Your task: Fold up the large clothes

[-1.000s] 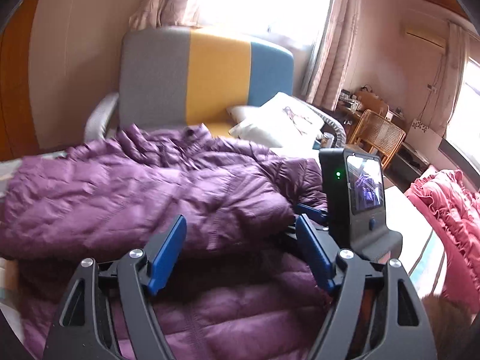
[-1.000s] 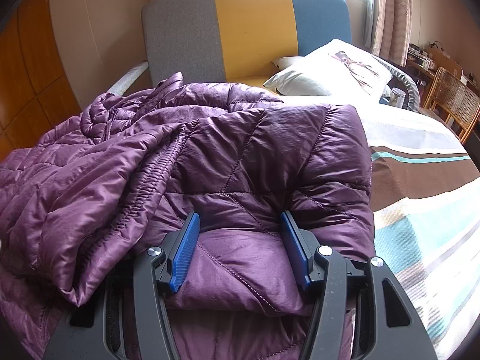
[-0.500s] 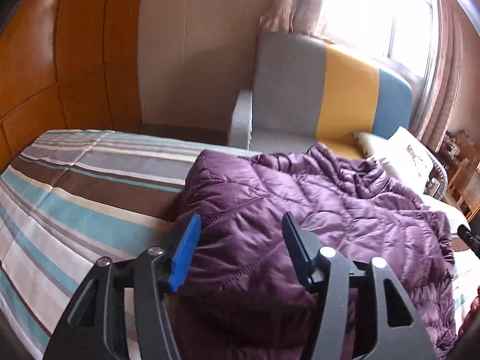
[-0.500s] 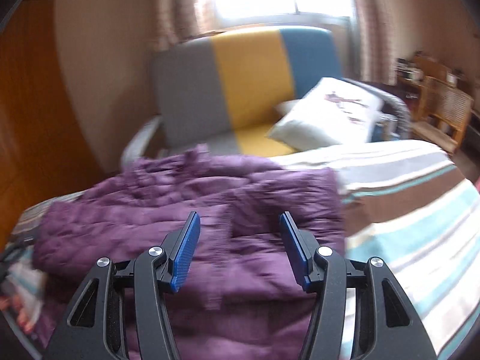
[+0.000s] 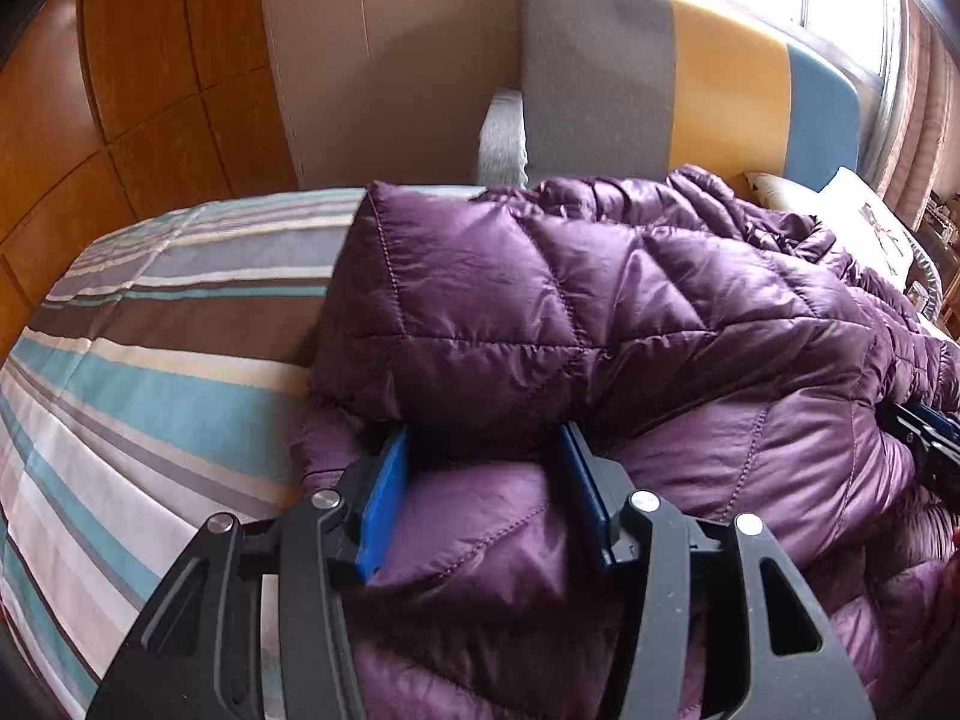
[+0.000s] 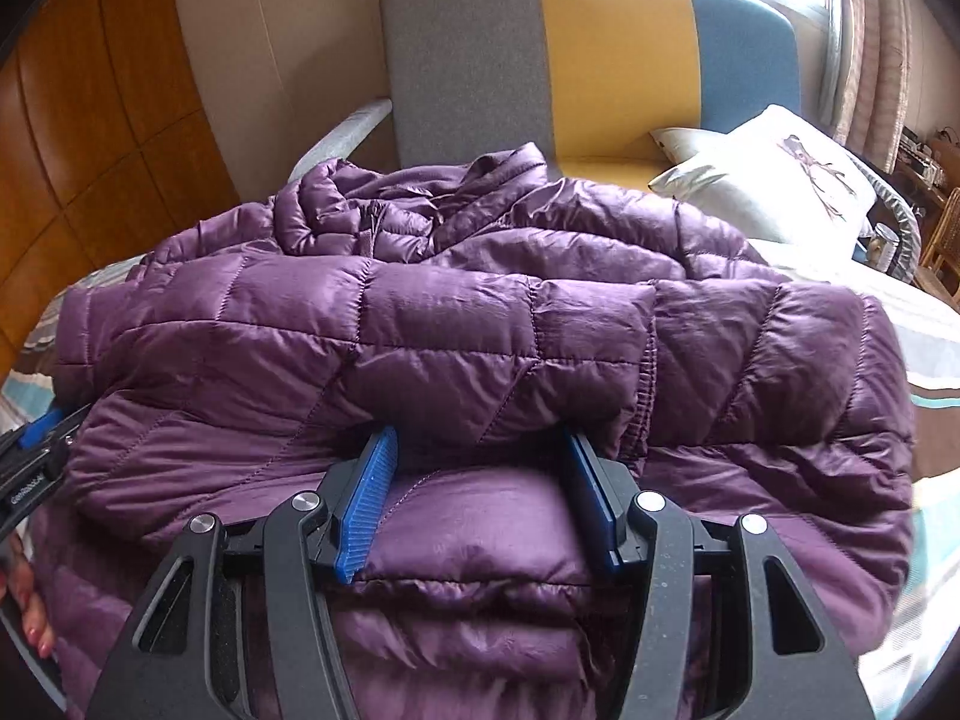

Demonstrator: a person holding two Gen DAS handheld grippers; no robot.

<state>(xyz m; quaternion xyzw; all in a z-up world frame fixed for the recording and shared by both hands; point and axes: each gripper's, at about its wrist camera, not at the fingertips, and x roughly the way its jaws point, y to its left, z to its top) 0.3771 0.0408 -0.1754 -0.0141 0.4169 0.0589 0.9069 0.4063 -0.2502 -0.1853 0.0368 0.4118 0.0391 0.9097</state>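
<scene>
Purple quilted puffer jacket (image 6: pixel 480 324) lies spread across a striped bed (image 5: pixel 150 372), one thick layer doubled over another so a padded fold runs across its near side. Both tools meet that fold. The left gripper (image 5: pixel 486 498) has its blue fingers (image 5: pixel 384 510) spread apart, with jacket padding bulging between them and their tips tucked under the folded layer. The right gripper (image 6: pixel 480 498) sits the same way farther along the fold, its ridged blue fingers (image 6: pixel 366 504) apart and pressed into the fabric. Beyond the jacket, at the head of the bed, stands an armchair (image 6: pixel 600 54) in grey, yellow and blue panels. A pale cushion (image 6: pixel 774 180) rests on its seat. Wood panelling (image 5: pixel 120 96) covers the wall at left.
</scene>
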